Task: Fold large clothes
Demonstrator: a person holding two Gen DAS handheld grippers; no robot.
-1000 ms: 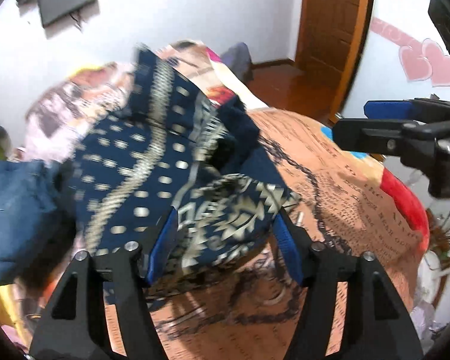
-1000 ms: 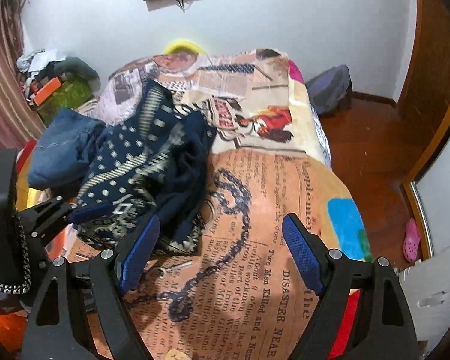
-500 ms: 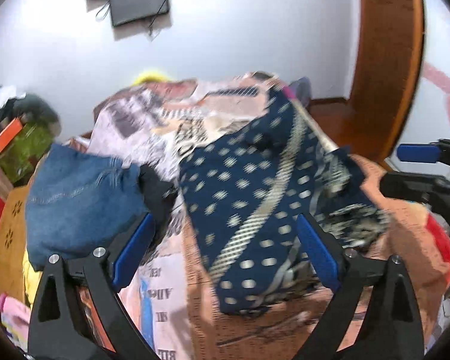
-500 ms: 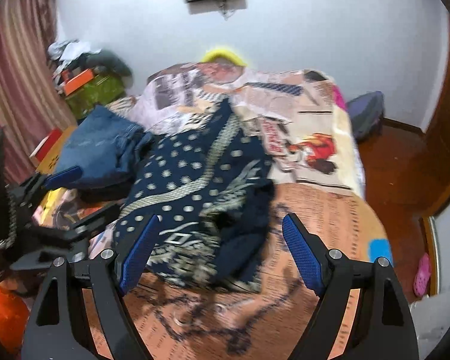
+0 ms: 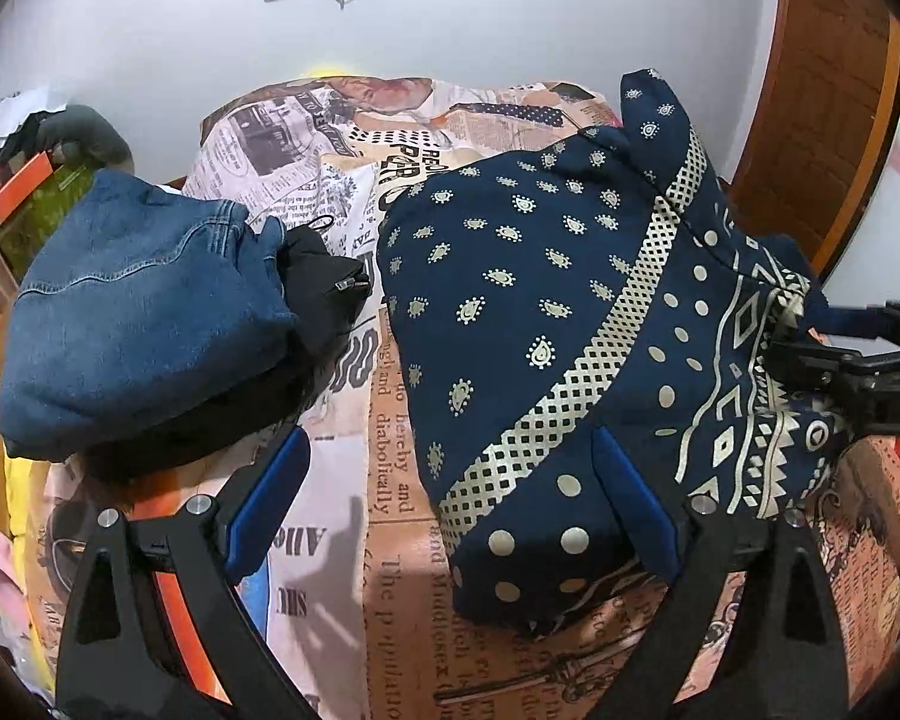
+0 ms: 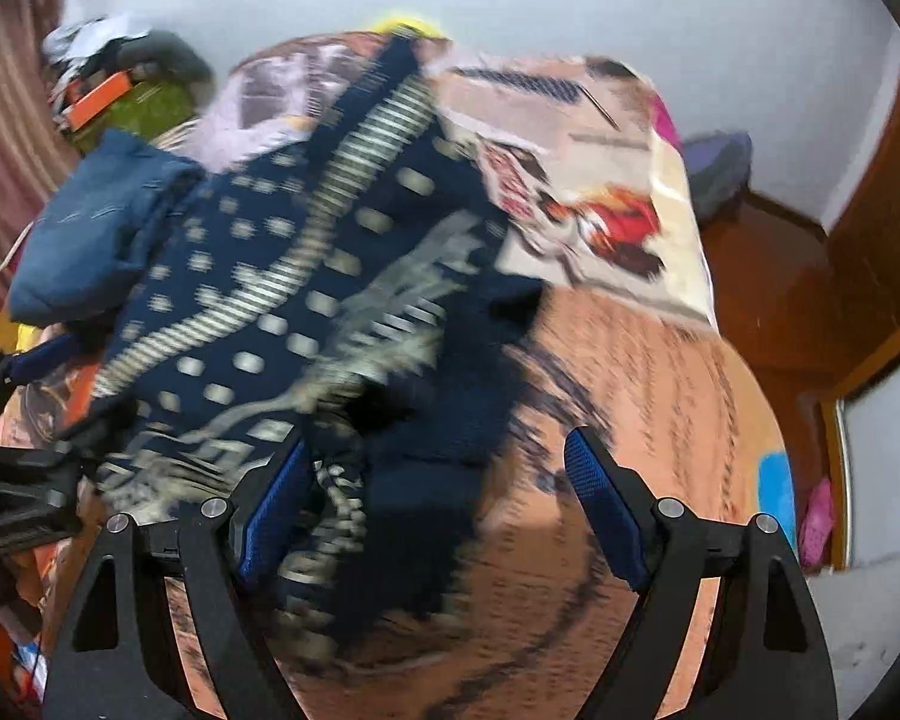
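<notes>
Angling steeply down over the bed (image 5: pixel 384 432), left gripper (image 5: pixel 450 498) just spread wide, navy patterned garment (image 5: pixel 540 312) unpinched between its pads; right gripper (image 6: pixel 438 504) likewise tilted, jaws apart, clasping nothing

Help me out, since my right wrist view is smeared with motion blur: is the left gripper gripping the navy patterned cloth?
Observer: No. The left gripper is open. Its jaws have just been opening, and the near corner of the navy cloth lies ungripped between them.
Operator: What sits left of the cloth?
Observer: Folded denim stacked on a black garment with a zipper pull.
Operator: Does that pile touch the cloth?
Observer: Apparently not. A narrow strip of newsprint bedspread shows between them.
</notes>
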